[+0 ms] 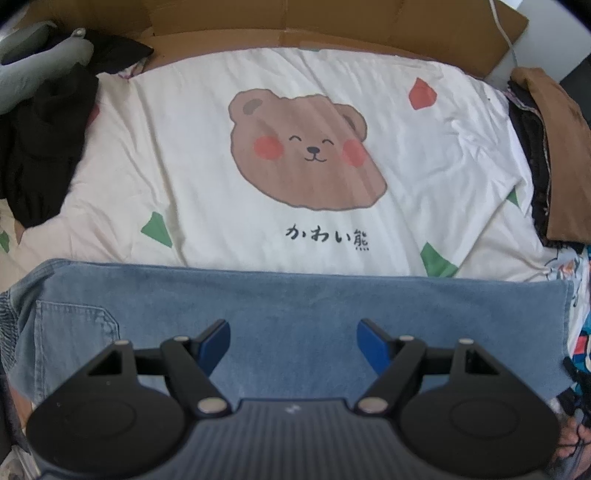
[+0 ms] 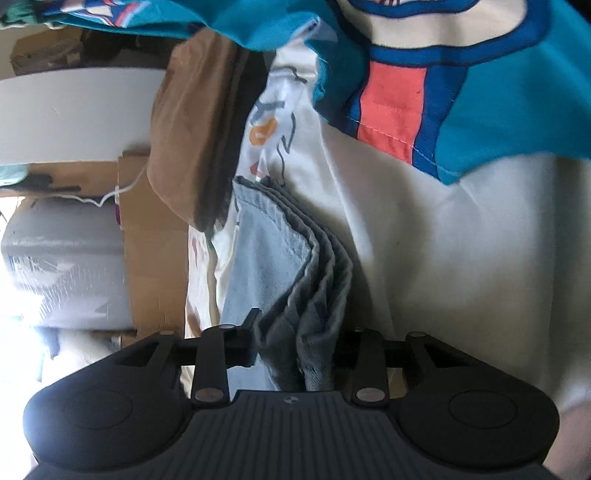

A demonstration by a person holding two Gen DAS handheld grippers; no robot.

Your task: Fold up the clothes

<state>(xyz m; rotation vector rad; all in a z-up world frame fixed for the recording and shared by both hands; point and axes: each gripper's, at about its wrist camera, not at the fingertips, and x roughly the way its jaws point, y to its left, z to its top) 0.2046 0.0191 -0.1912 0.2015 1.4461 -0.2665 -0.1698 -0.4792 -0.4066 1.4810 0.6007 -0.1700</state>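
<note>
Folded blue jeans (image 1: pixel 288 306) lie flat across the near part of a white bedsheet (image 1: pixel 192 155) printed with a brown bear face. My left gripper (image 1: pixel 293 343) hovers just above the denim, open, its blue pads wide apart with nothing between them. In the right wrist view, my right gripper (image 2: pixel 295 339) is shut on the stacked, layered end of the jeans (image 2: pixel 273 258), several denim folds squeezed between its fingers. The white sheet (image 2: pixel 424 240) runs beside the denim there.
A black garment (image 1: pixel 40 147) and a grey item (image 1: pixel 33 62) sit at the left. A brown cloth over dark clothes (image 1: pixel 554 147) is piled at the right. Cardboard (image 1: pixel 332 29) lines the far edge. A teal, red and blue garment (image 2: pixel 461 74) hangs close above the right gripper.
</note>
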